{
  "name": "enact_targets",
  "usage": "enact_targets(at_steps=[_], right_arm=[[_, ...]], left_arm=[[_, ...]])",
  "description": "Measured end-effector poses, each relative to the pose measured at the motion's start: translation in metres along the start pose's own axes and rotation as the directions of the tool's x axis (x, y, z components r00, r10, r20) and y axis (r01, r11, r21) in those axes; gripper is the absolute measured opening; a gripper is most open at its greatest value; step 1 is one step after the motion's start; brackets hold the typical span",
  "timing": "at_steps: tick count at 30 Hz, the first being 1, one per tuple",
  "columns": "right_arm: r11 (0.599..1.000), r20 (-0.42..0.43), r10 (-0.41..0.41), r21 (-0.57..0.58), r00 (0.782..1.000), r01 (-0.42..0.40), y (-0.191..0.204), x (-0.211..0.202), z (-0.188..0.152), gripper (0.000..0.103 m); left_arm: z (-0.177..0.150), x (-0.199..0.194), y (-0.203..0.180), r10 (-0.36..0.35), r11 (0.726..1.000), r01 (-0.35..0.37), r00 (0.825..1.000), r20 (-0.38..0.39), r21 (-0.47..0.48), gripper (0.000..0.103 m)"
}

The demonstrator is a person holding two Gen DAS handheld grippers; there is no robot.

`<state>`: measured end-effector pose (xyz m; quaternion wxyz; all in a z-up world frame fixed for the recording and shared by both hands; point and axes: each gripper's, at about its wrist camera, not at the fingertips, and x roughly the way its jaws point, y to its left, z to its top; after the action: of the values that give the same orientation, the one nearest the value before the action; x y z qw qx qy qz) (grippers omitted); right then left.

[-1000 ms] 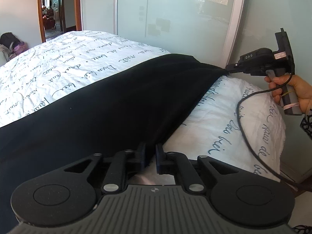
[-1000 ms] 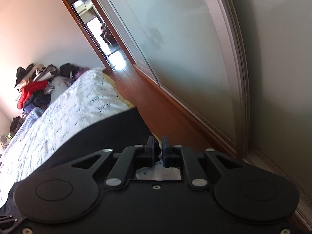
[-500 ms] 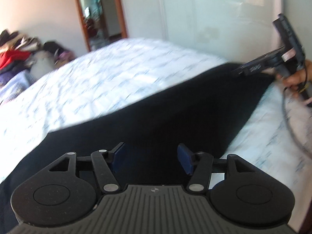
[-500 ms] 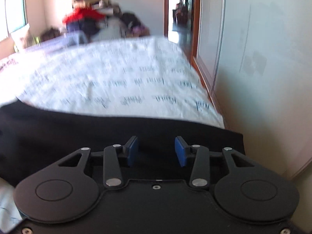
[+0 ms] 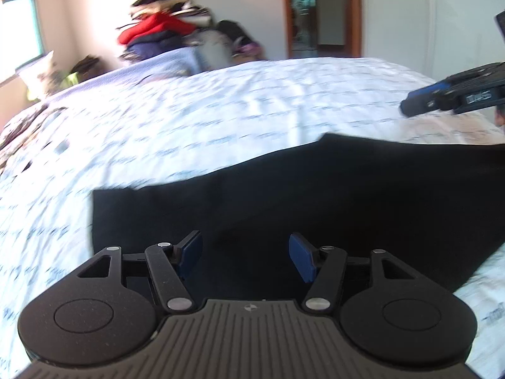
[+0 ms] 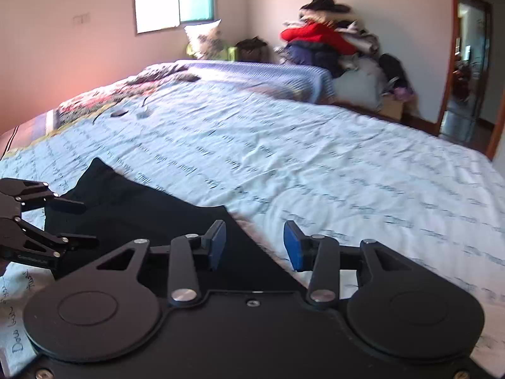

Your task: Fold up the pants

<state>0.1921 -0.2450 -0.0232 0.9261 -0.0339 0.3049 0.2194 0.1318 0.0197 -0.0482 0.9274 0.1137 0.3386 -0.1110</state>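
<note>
The black fabric pants (image 5: 315, 195) lay flat on the bed's white quilted cover printed with dark script (image 5: 221, 110), near its close edge, already doubled into a broad dark panel with one squared corner at the left. Both tools hung above them, released: the left hand-held gripper (image 5: 245, 259) had its blue pads spread with only cloth far beneath them, and the right hand-held gripper (image 6: 255, 244) likewise stood parted and empty over the panel's far edge. By my reading, one fold had just been laid down and let go, so the step in hand was the pause between folds. The next move would call for picking two fresh points on an end of the panel, pinching through all layers, and carrying that end across evenly so the edges meet. A second before, both pairs of jaws were clenched on the cloth and held it stretched taut between them over the bed edge; they had just been opening, with nothing left between the pads.
</note>
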Motion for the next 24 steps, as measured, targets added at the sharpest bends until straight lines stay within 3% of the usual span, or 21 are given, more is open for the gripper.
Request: enact_targets(at_steps=[2, 4, 6, 7, 8, 9, 11, 13, 15, 17, 19, 21, 24], right_arm=[[0.999, -0.073, 0.050, -0.003, 0.996, -0.050, 0.009, 0.044, 0.007, 0.041], [0.998, -0.142, 0.055, -0.020, 0.988, -0.059, 0.011, 0.079, 0.012, 0.041], [0.995, -0.187, -0.033, -0.102, 0.982, 0.014, 0.020, 0.102, 0.006, 0.042], [0.991, -0.178, -0.076, -0.119, 0.981, 0.056, 0.020, 0.109, 0.005, 0.059], [0.993, -0.165, -0.092, -0.093, 0.982, 0.077, 0.019, 0.110, 0.007, 0.059], [0.994, -0.162, -0.104, -0.053, 0.981, 0.096, 0.017, 0.104, 0.011, 0.056], [0.992, -0.099, -0.128, -0.023, 0.987, 0.126, 0.026, 0.089, 0.021, 0.039], [0.996, -0.044, -0.081, -0.053, 0.996, 0.078, 0.048, 0.076, 0.029, 0.039], [0.991, -0.055, 0.079, -0.105, 0.995, -0.085, 0.084, 0.073, 0.034, 0.039], [0.959, -0.099, 0.223, -0.158, 0.970, -0.236, 0.123, 0.081, 0.034, 0.039], [0.919, -0.142, 0.296, -0.229, 0.945, -0.322, 0.159, 0.095, 0.033, 0.038], [0.898, -0.177, 0.278, -0.302, 0.944, -0.321, 0.190, 0.116, 0.030, 0.038], [0.912, -0.162, 0.204, -0.327, 0.965, -0.247, 0.207, 0.146, 0.034, 0.038]], left_arm=[[-0.008, 0.000, 0.018, 0.031, 1.000, -0.031, 0.999, -0.025, -0.004, 0.065], [-0.017, 0.001, 0.033, 0.042, 0.999, -0.043, 0.998, -0.049, -0.011, 0.071], [-0.026, -0.005, 0.047, 0.033, 0.999, -0.034, 0.999, -0.039, -0.029, 0.078], [-0.028, -0.007, 0.050, 0.032, 0.999, -0.033, 0.999, -0.036, -0.030, 0.077], [-0.029, -0.011, 0.052, 0.028, 0.999, -0.029, 0.999, -0.031, -0.028, 0.077], [-0.029, -0.015, 0.054, 0.029, 0.999, -0.030, 0.999, -0.020, -0.022, 0.076], [-0.033, -0.027, 0.056, 0.056, 0.998, -0.056, 0.998, 0.014, 0.005, 0.075], [-0.034, -0.034, 0.059, 0.113, 0.993, -0.115, 0.993, 0.036, 0.028, 0.075], [-0.034, -0.040, 0.068, 0.167, 0.985, -0.168, 0.985, 0.050, 0.021, 0.075], [-0.032, -0.046, 0.080, 0.216, 0.976, -0.215, 0.976, 0.042, -0.015, 0.075], [-0.030, -0.051, 0.092, 0.261, 0.965, -0.259, 0.965, 0.036, -0.048, 0.076], [-0.031, -0.056, 0.105, 0.301, 0.951, -0.300, 0.954, 0.008, -0.081, 0.075], [-0.035, -0.064, 0.111, 0.307, 0.946, -0.307, 0.952, -0.011, -0.104, 0.075]])
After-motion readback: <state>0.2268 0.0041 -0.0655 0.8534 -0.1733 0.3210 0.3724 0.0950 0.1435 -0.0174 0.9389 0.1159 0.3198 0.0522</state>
